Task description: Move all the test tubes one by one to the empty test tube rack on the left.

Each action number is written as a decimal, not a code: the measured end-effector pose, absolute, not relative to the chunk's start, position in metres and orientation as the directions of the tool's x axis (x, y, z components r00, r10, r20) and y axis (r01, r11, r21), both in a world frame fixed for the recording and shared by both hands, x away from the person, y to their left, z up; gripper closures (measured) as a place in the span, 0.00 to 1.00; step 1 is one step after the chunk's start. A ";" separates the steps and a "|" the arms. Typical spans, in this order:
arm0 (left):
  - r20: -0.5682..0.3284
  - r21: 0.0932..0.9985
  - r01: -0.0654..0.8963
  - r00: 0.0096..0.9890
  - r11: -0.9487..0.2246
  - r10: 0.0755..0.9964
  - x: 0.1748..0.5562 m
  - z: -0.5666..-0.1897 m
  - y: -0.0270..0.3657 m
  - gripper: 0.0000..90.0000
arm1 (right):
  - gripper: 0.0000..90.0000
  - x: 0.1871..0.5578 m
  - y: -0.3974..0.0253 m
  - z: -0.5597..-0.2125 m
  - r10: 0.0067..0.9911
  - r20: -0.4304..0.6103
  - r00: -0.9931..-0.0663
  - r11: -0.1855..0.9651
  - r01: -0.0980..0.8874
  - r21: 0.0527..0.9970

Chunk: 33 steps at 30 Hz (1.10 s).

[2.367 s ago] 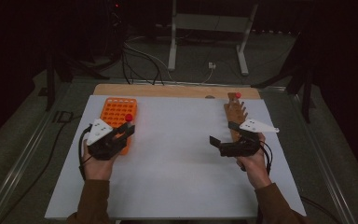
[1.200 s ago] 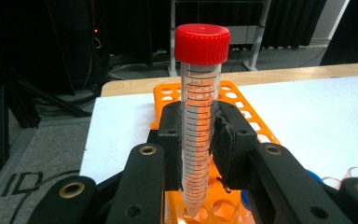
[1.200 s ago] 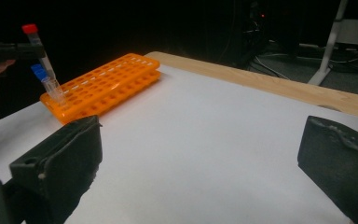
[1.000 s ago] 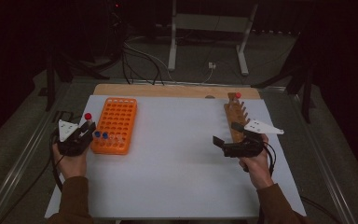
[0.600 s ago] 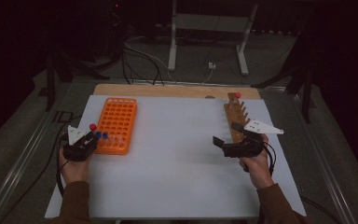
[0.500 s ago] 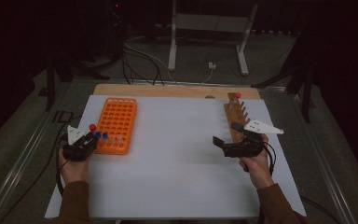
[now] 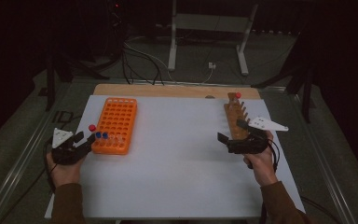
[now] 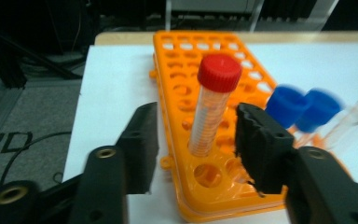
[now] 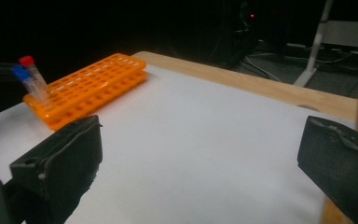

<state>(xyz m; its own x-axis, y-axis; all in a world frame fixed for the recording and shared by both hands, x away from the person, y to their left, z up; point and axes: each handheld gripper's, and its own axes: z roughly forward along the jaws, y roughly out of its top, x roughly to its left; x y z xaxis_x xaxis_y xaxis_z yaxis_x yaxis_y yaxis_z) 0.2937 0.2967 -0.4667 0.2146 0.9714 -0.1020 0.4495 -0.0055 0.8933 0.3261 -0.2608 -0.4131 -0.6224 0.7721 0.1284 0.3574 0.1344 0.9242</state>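
Note:
An orange tube rack (image 7: 116,122) lies at the left of the white board. A red-capped tube (image 8: 213,109) stands upright in a hole at the rack's near left corner, with two blue-capped tubes (image 8: 303,108) right beside it. My left gripper (image 8: 193,128) is open, its jaws either side of the red-capped tube (image 7: 92,128); a clear gap shows at the left jaw. In the high view the left gripper (image 7: 86,139) sits just off that corner. My right gripper (image 7: 229,131) hovers open and empty beside a wooden rack (image 7: 235,119). The right gripper (image 9: 200,135) faces the orange rack (image 9: 88,81).
The wooden rack holds one red-capped tube (image 7: 237,96) at its far end. The white board (image 7: 177,163) lies on a wooden tabletop (image 7: 168,90). Cables and a metal stand (image 7: 207,28) are on the floor beyond the table.
My left gripper has swung from the rack's near edge out to its left, then brought the red-capped tube in to the near left corner. The right gripper has hardly moved.

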 end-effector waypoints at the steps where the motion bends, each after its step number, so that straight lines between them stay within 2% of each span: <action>1: -0.109 0.899 0.439 0.220 0.001 0.969 0.291 -0.463 0.296 0.48 | 0.00 0.327 -0.262 -0.412 0.775 0.123 -0.620 0.138 0.356 0.924; 9: -0.158 0.923 0.384 0.302 0.032 0.940 0.282 -0.441 0.275 0.21 | 0.00 0.344 -0.271 -0.404 0.808 0.085 -0.583 0.162 0.359 0.919; 13: -0.158 0.925 0.379 0.339 0.019 0.928 0.283 -0.439 0.259 0.17 | 0.00 0.355 -0.274 -0.403 0.825 0.080 -0.559 0.164 0.373 0.913; 20: -0.156 0.920 0.391 0.362 0.002 0.919 0.284 -0.442 0.239 0.02 | 0.00 0.380 -0.278 -0.397 0.852 0.062 -0.519 0.168 0.384 0.908; 33: -0.123 0.923 0.383 0.386 -0.038 0.914 0.281 -0.446 0.223 0.00 | 0.01 0.431 -0.284 -0.397 0.905 0.030 -0.425 0.169 0.422 0.891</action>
